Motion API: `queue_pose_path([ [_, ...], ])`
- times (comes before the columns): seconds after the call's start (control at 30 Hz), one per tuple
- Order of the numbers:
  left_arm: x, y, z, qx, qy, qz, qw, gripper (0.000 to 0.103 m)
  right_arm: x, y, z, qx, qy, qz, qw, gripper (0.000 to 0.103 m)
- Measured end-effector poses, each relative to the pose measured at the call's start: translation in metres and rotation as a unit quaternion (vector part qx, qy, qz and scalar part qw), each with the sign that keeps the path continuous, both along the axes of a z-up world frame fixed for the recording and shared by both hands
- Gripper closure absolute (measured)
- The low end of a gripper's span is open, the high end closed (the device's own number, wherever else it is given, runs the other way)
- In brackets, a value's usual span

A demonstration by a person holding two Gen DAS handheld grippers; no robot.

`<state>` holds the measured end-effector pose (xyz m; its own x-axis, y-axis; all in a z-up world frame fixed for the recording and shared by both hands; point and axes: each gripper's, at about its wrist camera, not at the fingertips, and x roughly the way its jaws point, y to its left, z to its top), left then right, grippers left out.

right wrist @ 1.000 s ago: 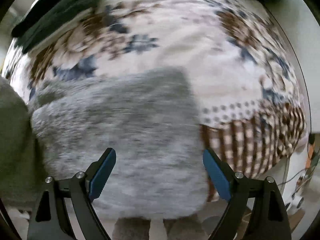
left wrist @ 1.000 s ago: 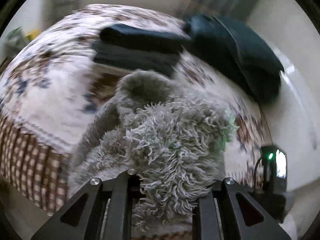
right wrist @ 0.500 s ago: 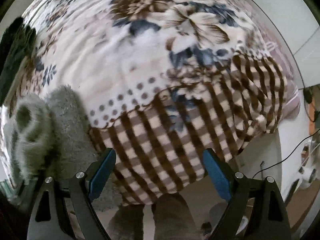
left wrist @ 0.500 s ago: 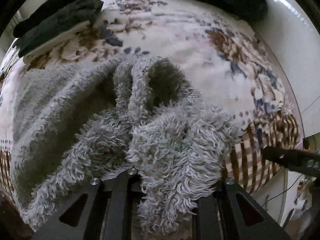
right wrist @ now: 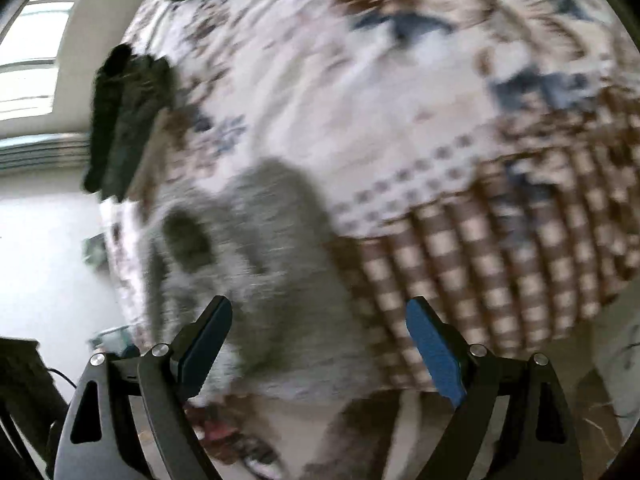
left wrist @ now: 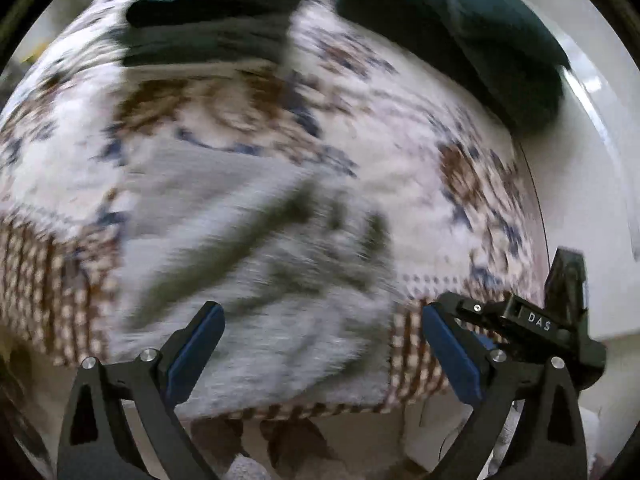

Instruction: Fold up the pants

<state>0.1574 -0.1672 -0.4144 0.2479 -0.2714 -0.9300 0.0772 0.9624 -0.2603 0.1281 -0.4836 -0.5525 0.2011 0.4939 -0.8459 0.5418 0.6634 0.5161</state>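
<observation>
We see the grey fluffy pants (left wrist: 256, 280) lying in a heap on the flowered blanket (left wrist: 420, 184), near its checked edge. Our left gripper (left wrist: 322, 354) is opening above them with nothing between its fingers. Our right gripper (right wrist: 318, 350) is spread wide and holds nothing.

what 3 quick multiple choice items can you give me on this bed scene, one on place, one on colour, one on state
1. Where do the fluffy pants lie?
A. on the floor
B. on the patterned bedspread near its checked edge
C. on the dark pillow

2. What colour are the pants?
A. grey
B. red
C. yellow

3. How does the left gripper stand?
A. clamped on the pants
B. out of view
C. jaws wide apart, gripping nothing

Answers:
1 B, grey pile rests on the bedspread by the brown checks.
2 A, the fleece looks grey in both views.
3 C, the jaws are opening and stand clear above the pants.
</observation>
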Motion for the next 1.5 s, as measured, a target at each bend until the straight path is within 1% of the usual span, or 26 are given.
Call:
queue_pose_path([
  [0.1,0.005,0.041,0.000,0.063,-0.015,0.047,0.9968,0.002,0.019,0.025,-0.003,0.024,-0.020,0.011,0.999,0.012],
  [0.17,0.009,0.070,-0.015,0.124,-0.004,0.073,0.9896,0.002,0.036,0.039,-0.004,0.036,-0.032,0.027,0.998,0.012],
  [0.23,0.010,0.093,-0.032,0.149,0.012,0.095,0.9842,0.002,0.059,0.060,-0.006,0.025,-0.041,0.066,0.997,0.012],
  [0.3,0.010,0.112,-0.050,0.161,0.032,0.116,0.9796,0.002,0.084,0.088,-0.019,-0.022,-0.022,0.129,0.991,0.013],
  [0.33,0.010,0.118,-0.057,0.164,0.040,0.121,0.9781,0.002,0.089,0.098,-0.025,-0.035,-0.015,0.150,0.988,0.023],
  [0.37,0.009,0.123,-0.062,0.168,0.049,0.126,0.9764,0.002,0.094,0.108,-0.029,-0.059,-0.008,0.170,0.984,0.040],
  [0.4,0.008,0.127,-0.066,0.164,0.055,0.132,0.9760,0.002,0.096,0.115,-0.029,-0.082,-0.003,0.179,0.980,0.068],
  [0.43,0.006,0.132,-0.066,0.158,0.056,0.136,0.9764,0.002,0.095,0.118,-0.025,-0.084,-0.006,0.182,0.980,0.073],
  [0.5,0.005,0.134,-0.064,0.148,0.053,0.136,0.9783,0.002,0.086,0.114,-0.003,-0.075,-0.028,0.159,0.984,0.076],
  [0.6,0.009,0.125,-0.059,0.133,0.045,0.123,0.9824,0.002,0.057,0.087,0.040,-0.024,-0.050,0.089,0.994,0.076],
  [0.7,0.016,0.110,-0.068,0.118,0.050,0.101,0.9865,0.002,0.030,0.050,0.057,-0.016,-0.039,0.034,0.999,0.076],
  [0.77,0.020,0.100,-0.082,0.121,0.059,0.082,0.9876,0.002,0.019,0.029,0.040,-0.029,-0.002,0.029,0.999,0.069],
  [0.8,0.023,0.091,-0.095,0.122,0.072,0.065,0.9877,0.002,0.015,0.019,0.017,-0.049,0.040,0.036,0.997,0.061],
  [0.87,0.025,0.082,-0.107,0.127,0.085,0.050,0.9869,0.002,0.005,0.001,-0.011,-0.074,0.104,0.021,0.992,0.059],
  [0.9,0.025,0.078,-0.110,0.128,0.085,0.045,0.9870,0.002,-0.002,-0.009,-0.014,-0.055,0.100,-0.007,0.993,0.057],
  [0.93,0.026,0.076,-0.110,0.130,0.084,0.043,0.9870,0.002,-0.005,-0.013,-0.013,-0.044,0.090,-0.023,0.995,0.050],
  [0.97,0.026,0.075,-0.110,0.134,0.082,0.042,0.9867,0.002,-0.009,-0.016,-0.007,-0.033,0.070,-0.036,0.996,0.046],
  [1.07,0.027,0.077,-0.111,0.128,0.084,0.049,0.9871,0.002,-0.016,-0.005,0.004,0.004,0.016,-0.034,0.999,0.037],
  [1.17,0.027,0.080,-0.115,0.125,0.087,0.054,0.9868,0.002,-0.015,0.020,-0.016,0.062,0.027,-0.012,0.998,0.037],
  [1.23,0.027,0.079,-0.117,0.129,0.087,0.051,0.9865,0.002,-0.009,0.036,-0.027,0.062,0.034,0.002,0.998,0.037],
  [1.27,0.027,0.079,-0.118,0.129,0.088,0.050,0.9864,0.002,-0.005,0.044,-0.033,0.033,0.047,0.023,0.998,0.042],
  [1.3,0.028,0.080,-0.120,0.131,0.091,0.051,0.9860,0.002,-0.004,0.049,-0.034,0.022,0.045,0.026,0.998,0.079],
  [1.33,0.028,0.081,-0.121,0.134,0.093,0.054,0.9852,0.002,-0.003,0.053,-0.034,0.016,0.045,0.025,0.999,0.094],
  [1.43,0.030,0.085,-0.124,0.123,0.102,0.061,0.9853,0.002,-0.018,0.051,-0.011,-0.038,0.035,0.023,0.998,0.095],
  [1.47,0.031,0.087,-0.124,0.122,0.102,0.060,0.9854,0.002,-0.024,0.047,-0.006,-0.072,0.043,0.032,0.996,0.095],
  [1.5,0.031,0.085,-0.123,0.120,0.103,0.057,0.9857,0.002,-0.030,0.040,-0.008,-0.081,0.057,0.031,0.995,0.095],
])
